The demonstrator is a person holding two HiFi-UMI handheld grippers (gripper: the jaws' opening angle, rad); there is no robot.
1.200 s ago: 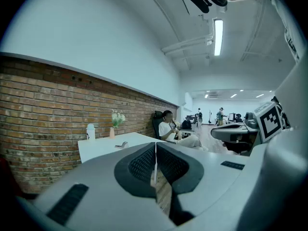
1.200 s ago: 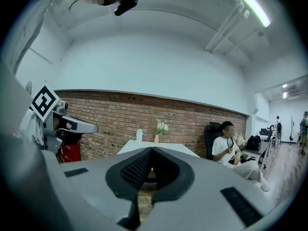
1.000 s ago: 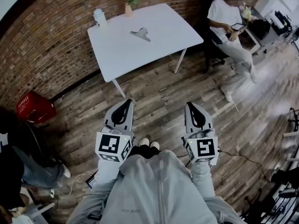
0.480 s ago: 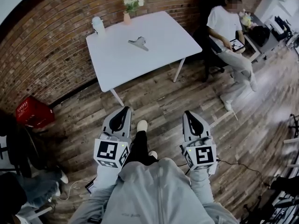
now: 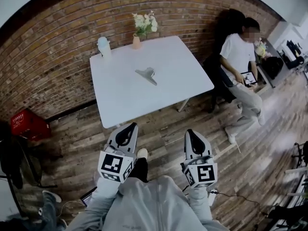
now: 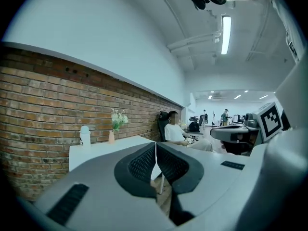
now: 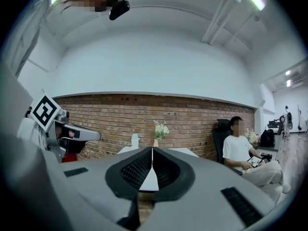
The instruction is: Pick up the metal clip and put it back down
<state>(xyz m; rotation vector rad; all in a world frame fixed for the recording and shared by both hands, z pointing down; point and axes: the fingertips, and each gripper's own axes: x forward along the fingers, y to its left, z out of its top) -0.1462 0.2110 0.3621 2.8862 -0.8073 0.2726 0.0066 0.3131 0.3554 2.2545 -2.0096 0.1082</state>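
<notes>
The left gripper (image 5: 132, 126) has its jaws pressed together with nothing between them, and the right gripper (image 5: 189, 132) is likewise closed and empty. Both point toward a white table (image 5: 120, 100) whose near edge lies just ahead of their tips. The metal clip (image 5: 147, 74) lies flat on the tabletop, well ahead of both grippers and closer to the left gripper's line. Beyond the clip, at the far edge by the brick wall (image 5: 57, 37), stand a vase of flowers (image 5: 137, 40) and a bottle (image 5: 103, 46). A seated person (image 5: 238, 57) is off to the right of the right gripper
</notes>
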